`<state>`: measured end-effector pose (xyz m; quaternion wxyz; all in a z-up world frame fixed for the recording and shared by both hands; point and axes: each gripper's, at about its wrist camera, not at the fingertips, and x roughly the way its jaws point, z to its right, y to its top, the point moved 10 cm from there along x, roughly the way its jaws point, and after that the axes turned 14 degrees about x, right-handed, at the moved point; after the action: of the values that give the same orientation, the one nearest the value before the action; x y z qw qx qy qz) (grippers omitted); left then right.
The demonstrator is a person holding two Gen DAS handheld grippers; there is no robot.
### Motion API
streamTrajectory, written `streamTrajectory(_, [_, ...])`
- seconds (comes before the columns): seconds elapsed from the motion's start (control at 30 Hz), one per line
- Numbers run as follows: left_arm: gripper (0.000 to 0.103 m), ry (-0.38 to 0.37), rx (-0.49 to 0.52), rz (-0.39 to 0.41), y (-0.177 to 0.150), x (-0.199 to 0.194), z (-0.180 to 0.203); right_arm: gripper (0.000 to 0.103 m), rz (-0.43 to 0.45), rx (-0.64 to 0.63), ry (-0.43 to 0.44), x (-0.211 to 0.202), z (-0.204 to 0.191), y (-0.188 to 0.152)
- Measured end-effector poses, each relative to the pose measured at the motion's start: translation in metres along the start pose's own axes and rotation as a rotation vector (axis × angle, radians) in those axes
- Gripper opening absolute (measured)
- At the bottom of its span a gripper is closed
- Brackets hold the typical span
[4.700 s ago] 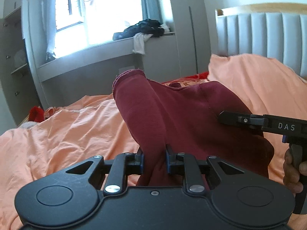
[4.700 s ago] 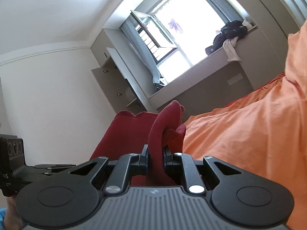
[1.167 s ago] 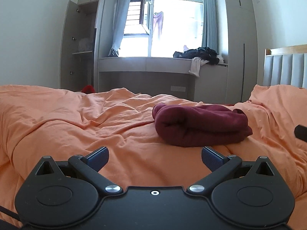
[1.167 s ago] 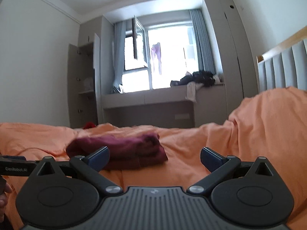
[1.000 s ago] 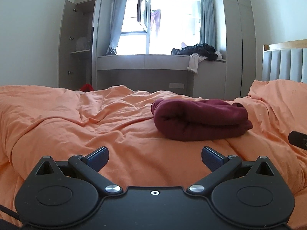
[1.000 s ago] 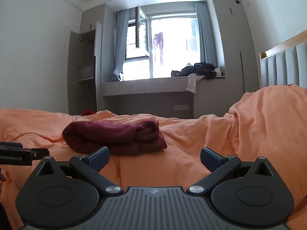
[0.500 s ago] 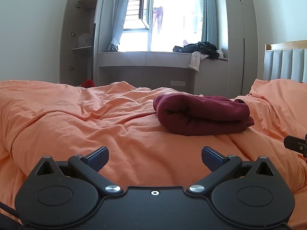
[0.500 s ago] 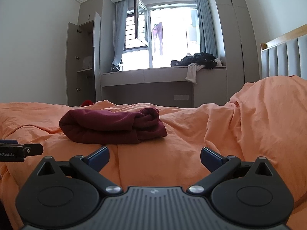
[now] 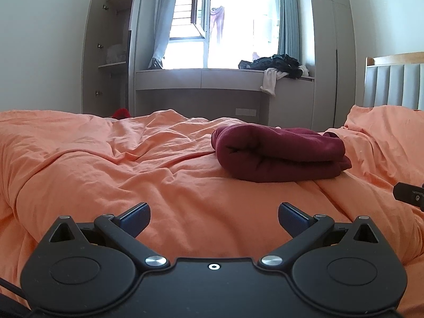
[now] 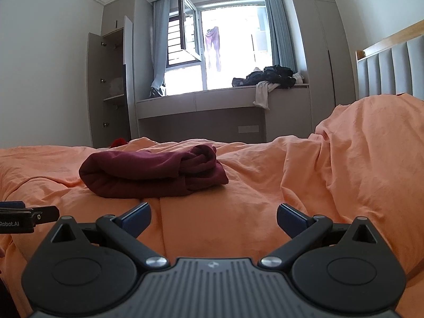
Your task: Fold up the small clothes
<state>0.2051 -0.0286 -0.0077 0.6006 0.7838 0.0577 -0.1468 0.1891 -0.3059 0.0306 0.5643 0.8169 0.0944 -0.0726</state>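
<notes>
A dark red garment (image 9: 281,153) lies folded in a thick bundle on the orange bedcover (image 9: 132,175). It shows in the right wrist view too, as the red garment (image 10: 151,172) left of centre. My left gripper (image 9: 214,216) stands open, low over the cover, well short of the bundle and holding nothing. My right gripper (image 10: 213,216) is open as well, with bare cover between its fingers. The tip of the right gripper (image 9: 409,195) pokes in at the right edge of the left wrist view.
A heaped fold of the orange cover (image 10: 371,143) rises on the right, before a padded headboard (image 10: 392,71). Beyond the bed are a window bench with dark clothes (image 9: 275,65), an open cupboard (image 9: 111,66) and a small red item (image 9: 120,112).
Both grippers, shut on the red garment 4.7 s ago, have let go and drawn back. Over the last second the views only shifted slightly; the bundle lies still.
</notes>
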Motion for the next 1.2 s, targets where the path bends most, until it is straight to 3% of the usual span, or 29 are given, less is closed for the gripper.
streamTrajectory(1.2, [0.103, 0.001, -0.011, -0.013, -0.0037, 0.0026, -0.0014, 0.103, -0.009, 0.022, -0.002, 0.0003, 0.0047, -0.0024])
